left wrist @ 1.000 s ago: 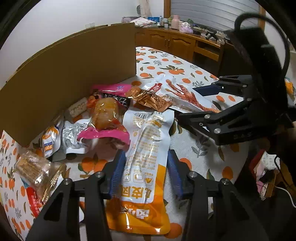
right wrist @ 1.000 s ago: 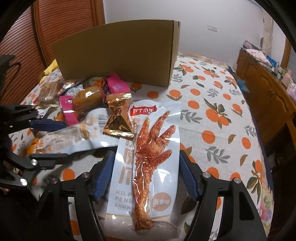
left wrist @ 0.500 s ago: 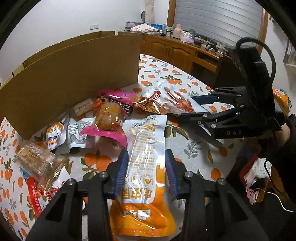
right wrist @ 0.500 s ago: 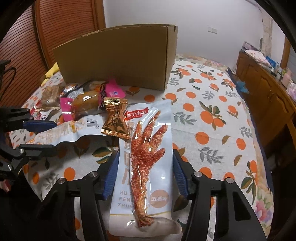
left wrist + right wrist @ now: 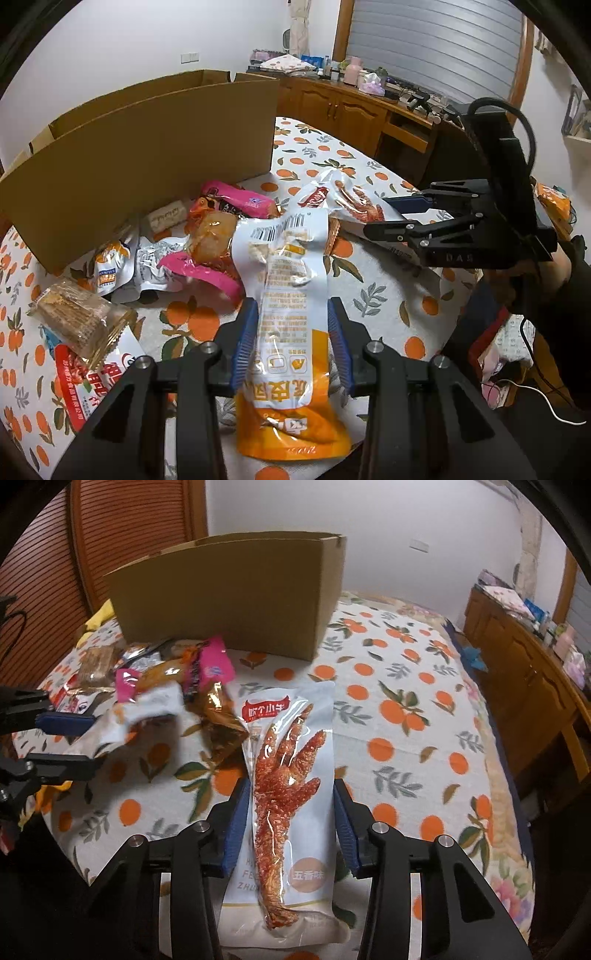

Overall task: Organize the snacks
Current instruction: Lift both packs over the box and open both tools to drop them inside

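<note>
Orange-printed cloth covers the worktop [image 5: 384, 295]. Left tongs [image 5: 291, 343] have clamped the orange-and-white foil snack pouch [image 5: 291, 332] and tilted it up; right tongs [image 5: 290, 823] have just closed on the pale blue chicken-foot packet [image 5: 291, 775]. Both now look ready for the open brown cardboard box [image 5: 229, 594] behind.

Home room: table under orange-print cloth [image 5: 406, 716], wooden sideboard [image 5: 343, 110] crowded with bottles, window shutter [image 5: 436, 48], wall socket [image 5: 189, 57].

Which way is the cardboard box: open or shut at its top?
Open: the cardboard box has upright walls with a gap between them and no flaps folded over.
</note>
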Demonstrator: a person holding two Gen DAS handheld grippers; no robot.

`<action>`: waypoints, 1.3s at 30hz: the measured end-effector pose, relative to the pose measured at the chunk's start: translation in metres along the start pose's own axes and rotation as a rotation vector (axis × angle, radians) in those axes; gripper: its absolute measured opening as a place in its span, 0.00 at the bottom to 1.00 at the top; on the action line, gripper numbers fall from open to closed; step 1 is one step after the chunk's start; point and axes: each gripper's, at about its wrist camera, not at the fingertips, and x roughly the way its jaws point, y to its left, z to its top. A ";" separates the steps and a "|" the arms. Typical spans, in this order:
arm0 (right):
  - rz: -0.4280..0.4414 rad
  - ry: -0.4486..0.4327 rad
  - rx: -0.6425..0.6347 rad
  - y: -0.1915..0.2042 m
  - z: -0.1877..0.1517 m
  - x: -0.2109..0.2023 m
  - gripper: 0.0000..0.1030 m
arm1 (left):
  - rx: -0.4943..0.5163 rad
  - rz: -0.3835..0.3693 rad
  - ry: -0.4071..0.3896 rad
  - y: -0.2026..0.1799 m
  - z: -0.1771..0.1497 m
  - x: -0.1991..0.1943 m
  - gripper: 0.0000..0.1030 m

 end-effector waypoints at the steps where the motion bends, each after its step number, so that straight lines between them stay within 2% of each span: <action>1: -0.006 0.000 0.005 -0.003 -0.001 -0.001 0.42 | -0.001 -0.001 -0.002 -0.001 0.000 0.000 0.36; 9: -0.023 -0.027 0.006 -0.006 0.001 -0.011 0.42 | -0.023 0.013 -0.051 0.003 0.002 -0.015 0.36; 19: -0.017 -0.089 -0.006 0.002 0.020 -0.027 0.43 | -0.030 0.035 -0.137 0.011 0.021 -0.041 0.36; 39: -0.002 -0.240 -0.061 0.019 0.094 -0.059 0.43 | -0.030 0.148 -0.274 0.063 0.084 -0.088 0.36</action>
